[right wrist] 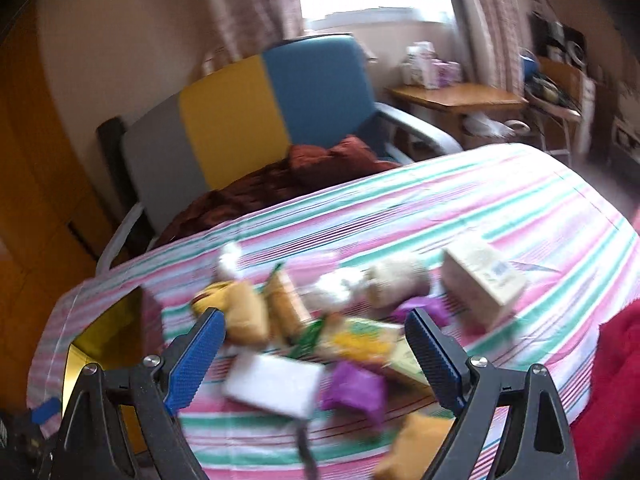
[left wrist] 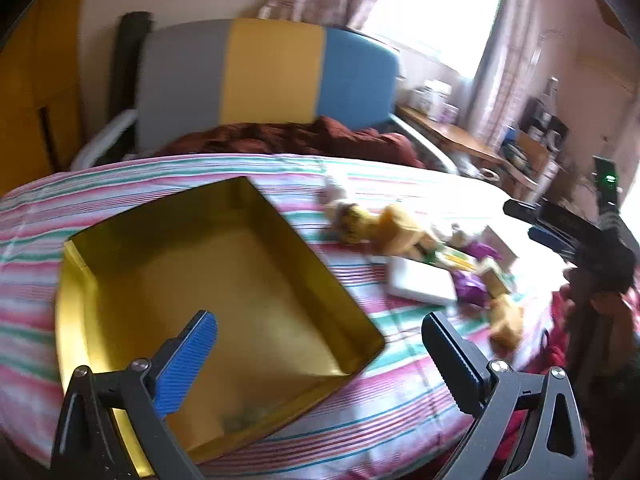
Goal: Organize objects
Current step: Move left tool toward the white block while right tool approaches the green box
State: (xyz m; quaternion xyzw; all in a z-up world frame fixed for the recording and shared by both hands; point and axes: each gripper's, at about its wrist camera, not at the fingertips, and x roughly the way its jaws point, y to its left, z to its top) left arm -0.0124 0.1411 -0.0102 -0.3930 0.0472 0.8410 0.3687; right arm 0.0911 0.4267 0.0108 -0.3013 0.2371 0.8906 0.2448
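1. Nearest in the left wrist view, the left gripper [left wrist: 320,360] fills the bottom of the frame, its jaws spread wide with nothing between them. It hangs over the near corner of a gold-coloured, open rectangular metal tin [left wrist: 80,304], which looks empty.

2. In the right wrist view, the right gripper [right wrist: 316,356] fills the bottom of the frame, jaws likewise spread and holding nothing. It hovers just above the near edge of the clutter.

3. The things to organize lie in a loose heap at the lower middle of the right view: a flat white rectangular box [right wrist: 276,384], a purple crinkled packet [right wrist: 352,392], a yellow and green printed packet [right wrist: 360,340], soft tan plush pieces [right wrist: 244,312] and a cream cardboard carton [right wrist: 484,280] at the right. All are blurred.

4. Risk: the pieces overlap and touch, so jaws closing here could pinch two at once or drag a neighbour along.

5. Risk: the crinkled packet and plush look soft and may slip or deform in a grip.

6. Risk: everything rests on a pink, green and white striped cloth [right wrist: 500,200], which could bunch and get caught in the jaws.

7. Risk: the tin sits beside the heap at mid-left, near the cloth's edge; a knock could shove it off.

8. Farthest, in the upper frame, a grey, yellow and blue chair [right wrist: 248,112] stands behind the cloth.
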